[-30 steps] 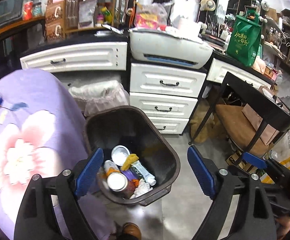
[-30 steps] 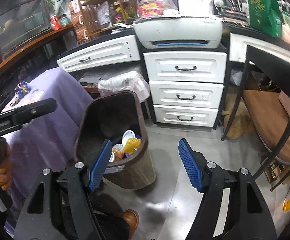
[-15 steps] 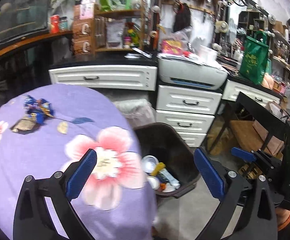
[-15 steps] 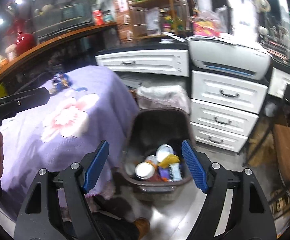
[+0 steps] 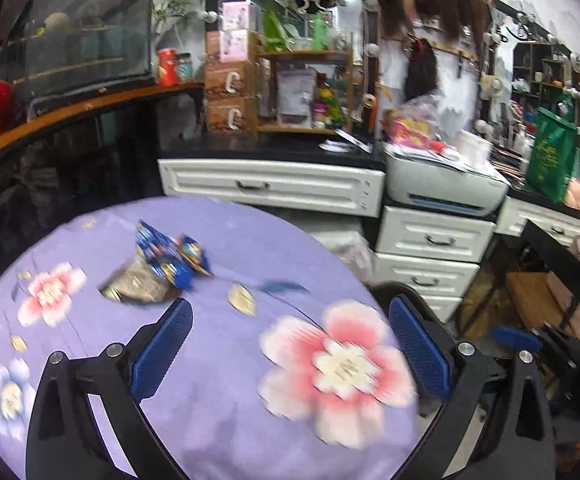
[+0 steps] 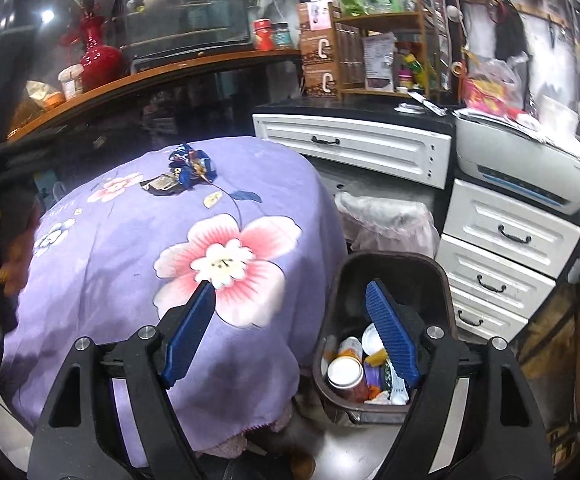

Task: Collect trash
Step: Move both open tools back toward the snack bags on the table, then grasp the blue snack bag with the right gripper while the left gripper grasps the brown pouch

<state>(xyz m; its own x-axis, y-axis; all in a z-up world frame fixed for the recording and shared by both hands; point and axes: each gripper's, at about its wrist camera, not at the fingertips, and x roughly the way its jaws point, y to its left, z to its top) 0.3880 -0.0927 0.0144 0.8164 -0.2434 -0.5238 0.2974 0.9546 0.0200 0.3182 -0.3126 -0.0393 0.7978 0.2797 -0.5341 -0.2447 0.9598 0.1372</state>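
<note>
A crumpled blue wrapper point(image 5: 172, 256) and a brownish wrapper point(image 5: 138, 286) lie on the round table under a purple flowered cloth point(image 5: 210, 380). They also show in the right wrist view, the blue wrapper point(image 6: 192, 164) and the brownish one point(image 6: 162, 183) at the table's far side. My left gripper point(image 5: 290, 344) is open and empty above the table, just short of the wrappers. My right gripper point(image 6: 290, 332) is open and empty, over the table's edge and the dark trash bin point(image 6: 394, 268), which holds cans and other trash.
White drawers point(image 6: 506, 236) and a printer point(image 6: 526, 164) stand behind the bin. A clear plastic bag point(image 6: 386, 216) sits between table and drawers. A black stool point(image 5: 562, 248) and cardboard stand at the right. A counter with shelves runs along the back.
Both grippers have swung left and up from over the bin toward the table. The wrappers have come nearer in the left wrist view. Both grippers stay open.
</note>
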